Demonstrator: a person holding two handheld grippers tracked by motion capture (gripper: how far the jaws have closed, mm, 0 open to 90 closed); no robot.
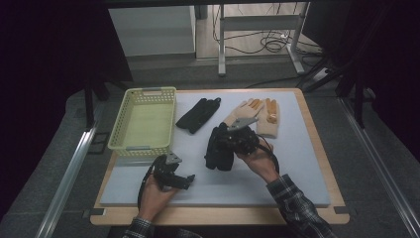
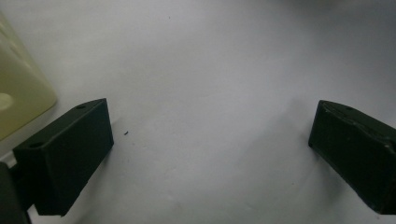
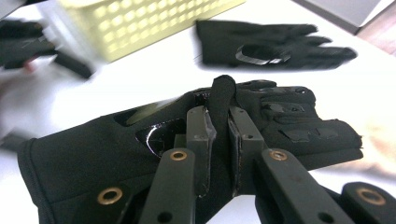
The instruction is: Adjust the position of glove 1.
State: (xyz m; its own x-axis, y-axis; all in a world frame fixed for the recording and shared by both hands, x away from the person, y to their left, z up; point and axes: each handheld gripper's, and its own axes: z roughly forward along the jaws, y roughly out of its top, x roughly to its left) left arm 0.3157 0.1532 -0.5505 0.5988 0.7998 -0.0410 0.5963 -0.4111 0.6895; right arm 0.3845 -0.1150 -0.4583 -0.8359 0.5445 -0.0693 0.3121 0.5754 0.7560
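Observation:
A black glove hangs from my right gripper, whose jaws are shut on a pinched fold of it, above the middle of the pale mat. A second black glove lies flat farther back. A pair of tan gloves rests right of that one. My left gripper sits low over the mat near the front left, open with nothing between its jaws.
A yellow perforated basket stands at the mat's back left, its corner close to my left gripper. The mat lies on a wooden board, with metal rails on either side and cables on the floor beyond.

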